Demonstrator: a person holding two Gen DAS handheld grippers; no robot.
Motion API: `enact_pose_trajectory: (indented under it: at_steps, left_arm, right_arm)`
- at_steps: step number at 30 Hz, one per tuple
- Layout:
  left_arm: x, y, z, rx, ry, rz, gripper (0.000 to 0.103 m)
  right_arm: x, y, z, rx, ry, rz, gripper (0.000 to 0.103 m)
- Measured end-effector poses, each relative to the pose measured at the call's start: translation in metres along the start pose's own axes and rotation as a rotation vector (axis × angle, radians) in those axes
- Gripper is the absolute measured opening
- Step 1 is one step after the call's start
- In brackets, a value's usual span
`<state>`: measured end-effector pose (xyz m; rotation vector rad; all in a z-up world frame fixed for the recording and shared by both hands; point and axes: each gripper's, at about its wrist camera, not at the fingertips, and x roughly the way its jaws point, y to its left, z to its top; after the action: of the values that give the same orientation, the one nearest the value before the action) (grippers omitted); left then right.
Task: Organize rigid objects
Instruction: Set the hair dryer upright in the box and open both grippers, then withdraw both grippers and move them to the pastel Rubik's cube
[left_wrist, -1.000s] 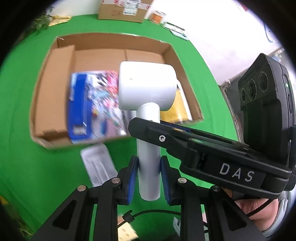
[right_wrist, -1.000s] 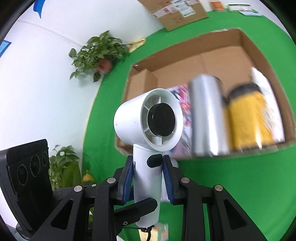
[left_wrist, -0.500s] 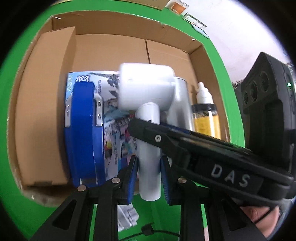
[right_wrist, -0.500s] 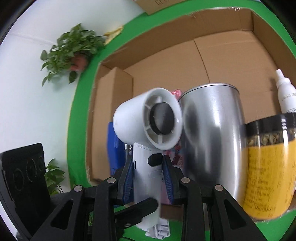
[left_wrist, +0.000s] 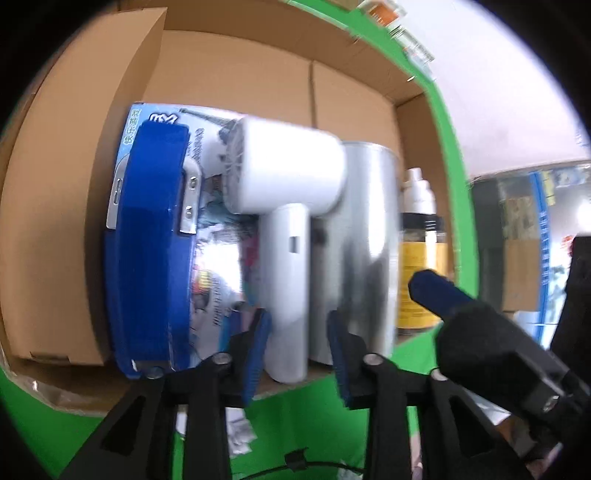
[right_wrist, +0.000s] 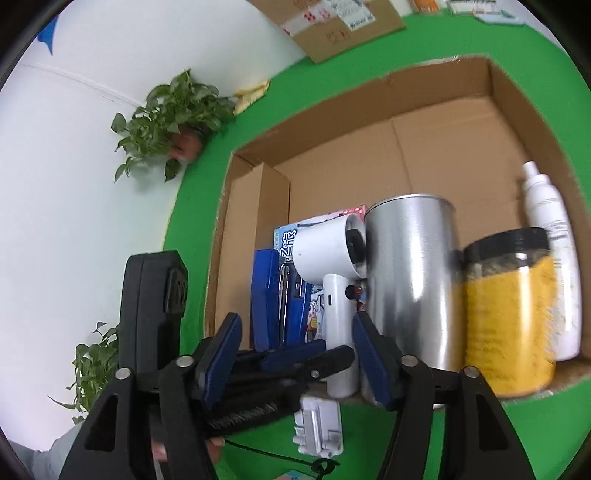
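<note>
Seen from the left wrist, the jaws of the left gripper (left_wrist: 297, 354) are spread, with a gap on either side of the handle of the white handheld fan (left_wrist: 286, 221), so nothing is pinched. The fan lies in the cardboard box (left_wrist: 229, 77), straight ahead of the jaws, between the blue stapler (left_wrist: 147, 258) to their left and the steel tumbler (left_wrist: 362, 251) to their right; whether it leans on the tumbler cannot be told through the blur. A risk is judged here: if the jaws are drawn back crookedly, a blue pad could catch the handle and drag the fan out, or knock it onto the printed pack (left_wrist: 218, 273) beneath. The right gripper (left_wrist: 439, 291) is seen just to the right, close enough for a clash.

From the right wrist, the jaws of the right gripper (right_wrist: 293, 354) are likewise spread and empty, with the fan's handle ahead between them. Right of the jaws stand the tumbler, a yellow jar (right_wrist: 509, 314) and a white spray bottle (right_wrist: 550, 258); a careless sweep could topple them. A small white part (right_wrist: 319, 424) lies on the green tabletop (right_wrist: 436, 40) below the jaws. Beyond the box are seen a white wall, a potted plant (right_wrist: 173, 122) and a second carton (right_wrist: 340, 26).
</note>
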<state>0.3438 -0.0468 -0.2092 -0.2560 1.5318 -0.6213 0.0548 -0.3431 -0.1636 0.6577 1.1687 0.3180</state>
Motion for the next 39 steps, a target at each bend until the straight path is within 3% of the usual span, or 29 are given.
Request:
enact_pose_trajectory:
  at_steps: [5,7,10,11,12,13,14,16,17,18,19,20,22,28,30,32,34,36,39]
  left_arm:
    - [-0.046,-0.015,-0.025,0.089,-0.161,0.132,0.055]
    - [-0.071,-0.016,-0.040,0.102,-0.258,0.180,0.067]
    - [-0.104,-0.011,-0.065,0.079,-0.362,0.263,0.068]
    - [-0.111,-0.010,-0.071,0.081,-0.380,0.266,0.043]
    - [-0.117,-0.010,-0.078,0.101,-0.376,0.266,0.001]
    - [-0.118,-0.012,-0.081,0.114,-0.363,0.284,0.004]
    - [-0.120,-0.016,-0.087,0.140,-0.382,0.318,0.004]
    - [-0.132,-0.026,-0.101,0.172,-0.451,0.333,0.004]
    - [-0.136,-0.028,-0.105,0.158,-0.470,0.347,0.018]
    - [-0.140,-0.029,-0.110,0.128,-0.478,0.385,0.059]
    - [-0.143,-0.028,-0.114,0.099,-0.484,0.419,0.080]
    - [-0.149,-0.027,-0.122,0.081,-0.509,0.434,0.092]
    - [-0.157,-0.025,-0.135,0.055,-0.547,0.418,0.092]
    - [-0.160,-0.011,-0.168,-0.005,-0.503,0.437,0.092]
    - [-0.157,-0.004,-0.177,-0.026,-0.481,0.419,0.092]
    - [-0.148,0.007,-0.190,-0.070,-0.420,0.326,0.092]
    - [-0.134,0.020,-0.200,-0.116,-0.351,0.234,0.092]
    - [-0.121,0.032,-0.213,-0.169,-0.298,0.191,0.092]
    - [-0.105,0.046,-0.226,-0.207,-0.264,0.106,0.092]
  right_arm:
    - [-0.043,0.007,-0.018,-0.057,-0.126,-0.171,0.101]
    - [-0.063,0.009,-0.026,-0.078,-0.188,-0.204,0.102]
    - [-0.087,0.016,-0.037,-0.124,-0.224,-0.233,0.101]
    - [-0.093,0.020,-0.041,-0.150,-0.208,-0.219,0.083]
    - [-0.100,0.023,-0.045,-0.172,-0.186,-0.181,0.044]
    - [-0.104,0.025,-0.049,-0.183,-0.161,-0.153,0.029]
    - [-0.108,0.025,-0.054,-0.185,-0.158,-0.151,0.024]
    - [-0.120,0.028,-0.063,-0.198,-0.186,-0.167,0.033]
    - [-0.125,0.029,-0.068,-0.204,-0.203,-0.180,0.067]
    - [-0.128,0.030,-0.073,-0.206,-0.219,-0.194,0.103]
    - [-0.135,0.029,-0.081,-0.207,-0.259,-0.200,0.100]
    - [-0.136,0.031,-0.088,-0.207,-0.273,-0.200,0.102]
    - [-0.136,0.029,-0.099,-0.216,-0.247,-0.193,0.102]
    - [-0.136,0.020,-0.135,-0.241,-0.176,-0.176,0.103]
    - [-0.126,0.020,-0.148,-0.265,-0.098,-0.122,0.102]
    - [-0.097,0.019,-0.166,-0.285,0.072,-0.066,0.102]
    - [-0.078,0.019,-0.183,-0.293,0.165,-0.038,0.102]
    - [-0.059,0.022,-0.205,-0.294,0.254,-0.003,0.102]
    - [-0.037,0.025,-0.232,-0.265,0.359,0.029,0.102]
